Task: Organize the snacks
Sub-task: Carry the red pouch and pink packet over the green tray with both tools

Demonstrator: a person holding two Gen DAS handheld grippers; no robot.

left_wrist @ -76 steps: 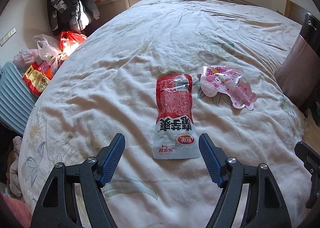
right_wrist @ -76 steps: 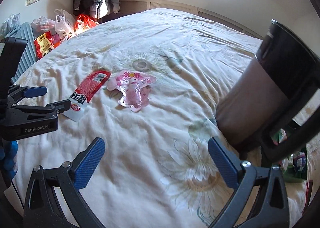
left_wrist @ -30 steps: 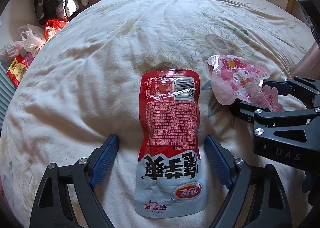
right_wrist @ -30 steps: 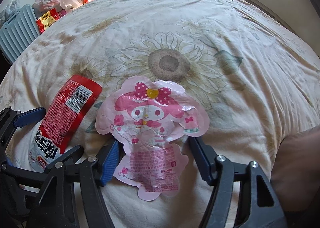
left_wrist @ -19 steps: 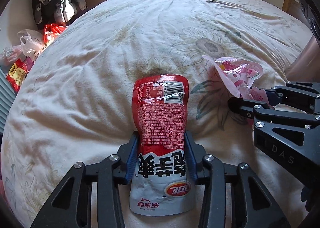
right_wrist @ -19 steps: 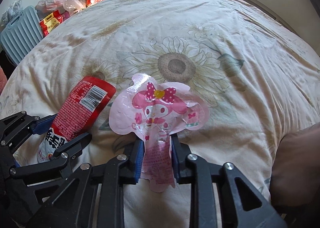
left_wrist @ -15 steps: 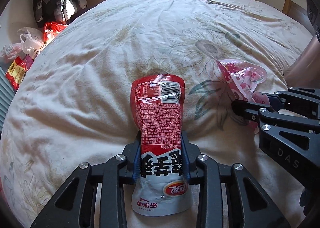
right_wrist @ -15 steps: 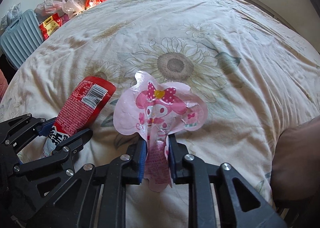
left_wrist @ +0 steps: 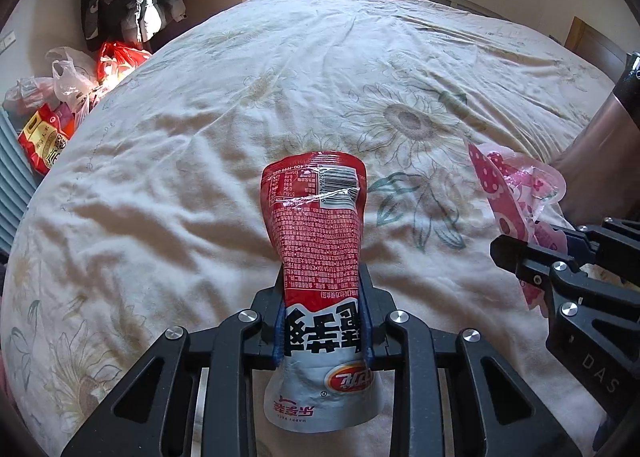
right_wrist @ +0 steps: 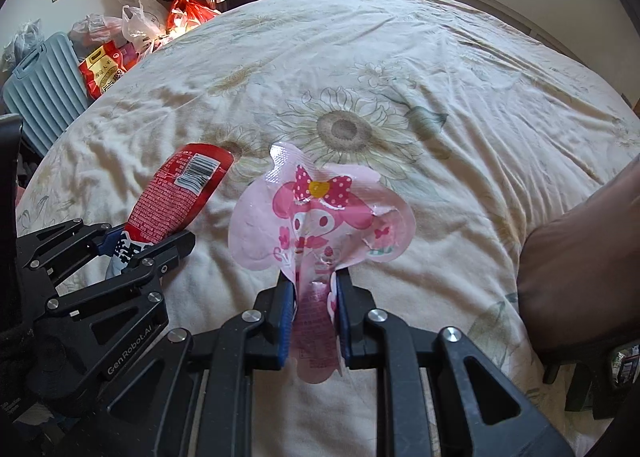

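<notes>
Right wrist: pink pouch (right_wrist: pixel 320 225) base gripper-hidden.

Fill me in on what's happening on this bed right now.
A person is sorting snacks with two handheld grippers. The left gripper has its jaws shut on the lower part of a red snack pouch. The right gripper is clamped on the narrow end of a pink cartoon-character packet, crumpling it. Both packs stick out forward over the sunflower-print bedspread. Whether they are fully lifted is unclear.

Red pouch (left_wrist: pixel 318 241), pink character packet (right_wrist: pixel 320 217), both pinched
</notes>
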